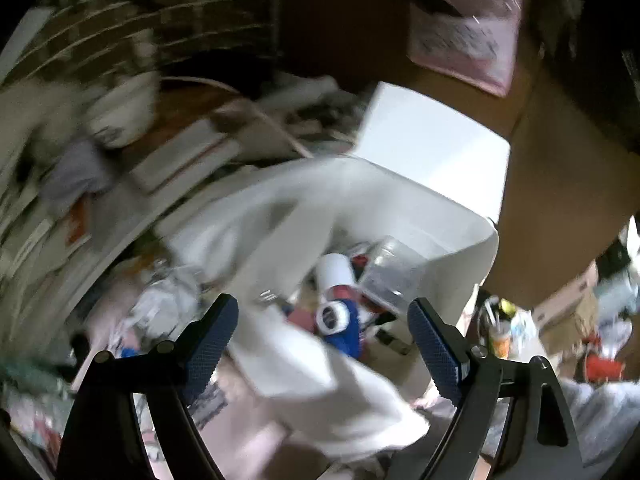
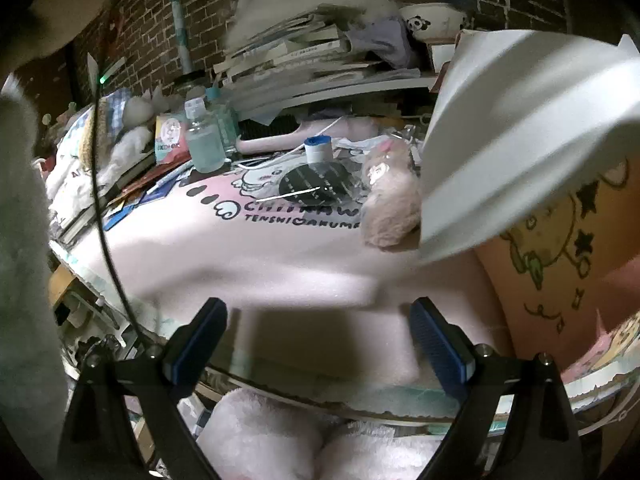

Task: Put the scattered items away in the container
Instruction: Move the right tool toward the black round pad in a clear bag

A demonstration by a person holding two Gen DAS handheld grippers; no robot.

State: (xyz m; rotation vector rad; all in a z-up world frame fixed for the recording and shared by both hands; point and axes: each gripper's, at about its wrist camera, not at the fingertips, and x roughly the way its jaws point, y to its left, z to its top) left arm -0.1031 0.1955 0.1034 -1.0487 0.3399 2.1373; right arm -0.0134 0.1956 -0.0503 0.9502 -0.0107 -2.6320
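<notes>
A white plastic container (image 1: pixel 460 256) fills the middle of the blurred left wrist view, seen from above. Inside it lie a white cylinder (image 1: pixel 334 274), a blue and white roll (image 1: pixel 340 320) and a clear plastic box (image 1: pixel 390 276). My left gripper (image 1: pixel 322 342) hangs open over the container's near side, nothing between its fingers. In the right wrist view the same container (image 2: pixel 500 140) rises at the right edge of a pink desk mat (image 2: pixel 240 248). A pink plush toy (image 2: pixel 390 206), a black round disc (image 2: pixel 316 184) and a blue-topped spool (image 2: pixel 318 150) lie on the mat. My right gripper (image 2: pixel 320 344) stands open above the mat's near edge.
Two clear bottles (image 2: pixel 204 144) stand at the back left of the mat beside packets and soft toys. Stacked books (image 2: pixel 304 60) and a panda bowl (image 2: pixel 432 20) sit against a brick wall. A black cable (image 2: pixel 104 208) hangs at left. A brown cardboard box (image 1: pixel 560 200) stands right of the container.
</notes>
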